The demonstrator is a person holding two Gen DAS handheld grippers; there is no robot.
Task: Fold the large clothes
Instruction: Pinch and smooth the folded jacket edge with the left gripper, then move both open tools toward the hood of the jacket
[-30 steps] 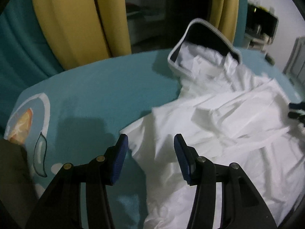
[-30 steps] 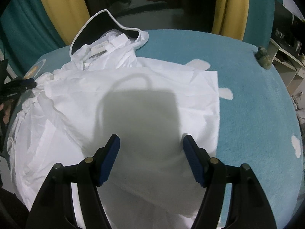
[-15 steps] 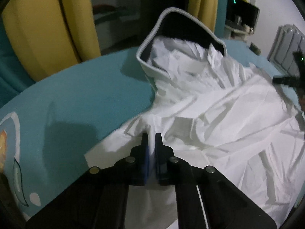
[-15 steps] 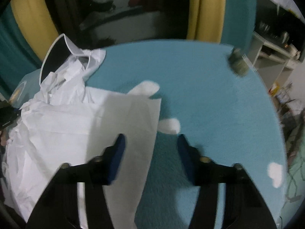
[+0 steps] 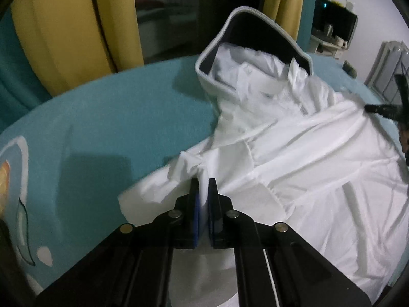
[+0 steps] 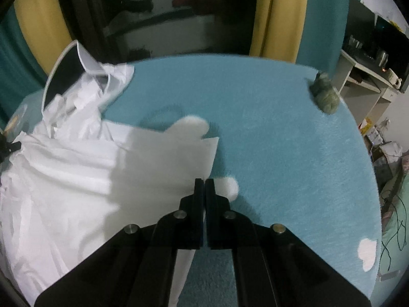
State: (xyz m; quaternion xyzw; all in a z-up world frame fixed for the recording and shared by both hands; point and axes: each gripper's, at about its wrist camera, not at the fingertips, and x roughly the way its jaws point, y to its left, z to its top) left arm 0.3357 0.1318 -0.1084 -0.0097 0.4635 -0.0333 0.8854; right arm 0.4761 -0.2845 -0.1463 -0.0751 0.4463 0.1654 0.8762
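Observation:
A large white garment (image 5: 306,158) lies crumpled on a teal bedspread (image 5: 115,117), its top end spilling out of a dark bag with a white rim (image 5: 255,33). My left gripper (image 5: 203,186) is shut on a pinched-up fold near the garment's left side. In the right wrist view the garment (image 6: 102,168) fills the left half. My right gripper (image 6: 205,183) is shut right at its straight right edge, with the thin cloth running into the jaws. Each gripper also shows small in the other view: the right gripper (image 5: 383,108) and the left gripper (image 6: 10,145).
A grey-green fuzzy lump (image 6: 324,97) sits at the bed's far right edge. White cloud prints (image 6: 368,253) dot the bedspread (image 6: 281,140). Yellow curtains (image 5: 64,38) and a dark window stand behind. White shelves (image 6: 363,76) and floor clutter lie beyond the right edge.
Both grippers went from open to shut. The left one dropped onto the garment and closed on a fold. The right one slid right to the garment's edge and closed there.

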